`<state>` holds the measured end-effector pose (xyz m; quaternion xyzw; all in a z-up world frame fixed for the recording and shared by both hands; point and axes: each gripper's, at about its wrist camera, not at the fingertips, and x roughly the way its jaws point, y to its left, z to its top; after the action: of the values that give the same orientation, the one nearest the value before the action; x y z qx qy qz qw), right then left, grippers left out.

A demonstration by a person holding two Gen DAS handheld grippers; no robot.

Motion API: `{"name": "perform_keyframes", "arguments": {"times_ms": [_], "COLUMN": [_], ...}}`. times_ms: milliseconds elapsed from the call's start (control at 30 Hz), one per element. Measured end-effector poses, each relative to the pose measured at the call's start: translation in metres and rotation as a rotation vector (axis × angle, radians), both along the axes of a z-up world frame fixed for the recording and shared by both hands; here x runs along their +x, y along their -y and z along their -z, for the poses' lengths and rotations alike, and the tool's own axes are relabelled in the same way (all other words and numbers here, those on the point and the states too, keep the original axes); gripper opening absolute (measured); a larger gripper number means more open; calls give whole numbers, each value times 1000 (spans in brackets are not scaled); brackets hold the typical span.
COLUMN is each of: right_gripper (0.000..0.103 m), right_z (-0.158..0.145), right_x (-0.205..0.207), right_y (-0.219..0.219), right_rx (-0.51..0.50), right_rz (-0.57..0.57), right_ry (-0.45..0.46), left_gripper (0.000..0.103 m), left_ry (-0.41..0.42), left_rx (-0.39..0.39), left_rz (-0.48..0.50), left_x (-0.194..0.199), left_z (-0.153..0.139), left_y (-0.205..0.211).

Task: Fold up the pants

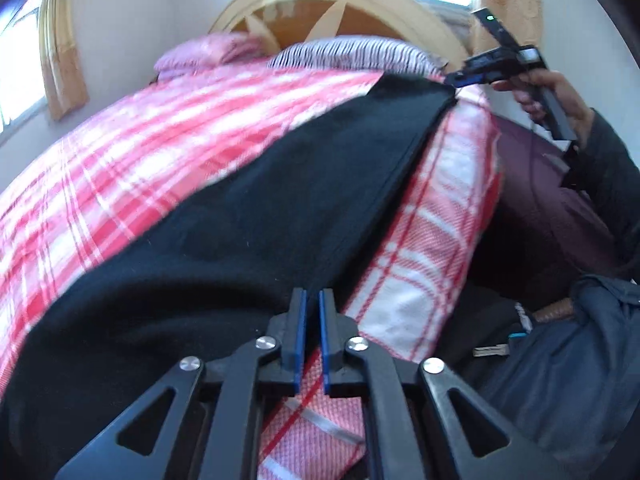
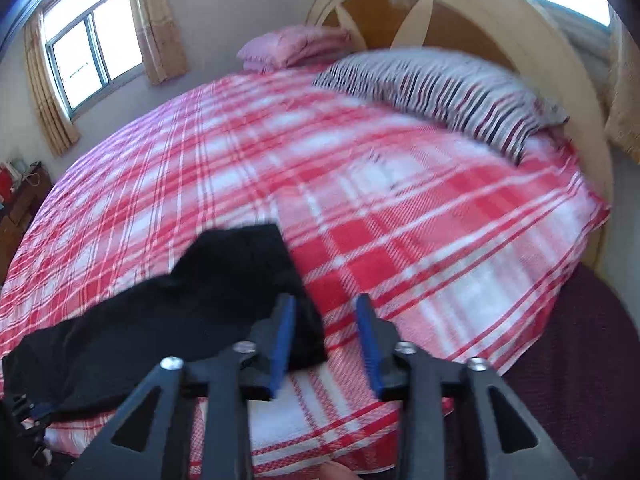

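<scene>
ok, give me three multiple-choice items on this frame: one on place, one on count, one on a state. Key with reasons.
1. Where do the pants lie? A on the floor; B on the plaid sheet; C over the headboard.
2. How many pillows are in view? A one; B two; C four.
3. How do the right gripper's jaws stand? A shut on the pants; B shut on nothing; C open.
Key: B, the black cloth is spread on the sheet; B, one pink pillow and one striped pillow; C, the blue pads stand apart, pressing nothing.
</scene>
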<state>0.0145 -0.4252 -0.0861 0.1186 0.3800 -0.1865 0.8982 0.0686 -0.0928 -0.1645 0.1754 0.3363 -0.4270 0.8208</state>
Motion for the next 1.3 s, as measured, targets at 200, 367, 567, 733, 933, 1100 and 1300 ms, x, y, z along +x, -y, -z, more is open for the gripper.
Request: {"name": "perform_keyframes", "arguments": {"times_ms": [200, 367, 567, 733, 933, 1100, 1300], "right_gripper": [46, 42, 5, 6, 7, 74, 68], "right_z": [-8, 27, 2, 6, 2, -20, 7], "right_x": [28, 79, 61, 60, 45, 44, 50], "right_y": [16, 33, 10, 12, 0, -83, -247], "right_rx": [111, 355, 253, 14, -28, -38, -32], "right_rz": [-37, -94, -126, 34, 42, -247, -718], "right_ry": [54, -23, 149, 51, 76, 123, 41], "left_gripper": [10, 10, 10, 10, 21, 34, 39], "left_ry": [29, -50, -94, -85, -56, -20, 28], "left_rx": [-11, -14, -3, 8, 58, 78, 112], "left_rz": [-86, -180, -208, -203, -195, -202, -198], "left_x": [9, 30, 32, 28, 18, 8, 4], "left_z": [-11, 8, 24, 24, 24, 24, 29], "left_y": [-34, -53, -57, -57, -66, -86, -87]}}
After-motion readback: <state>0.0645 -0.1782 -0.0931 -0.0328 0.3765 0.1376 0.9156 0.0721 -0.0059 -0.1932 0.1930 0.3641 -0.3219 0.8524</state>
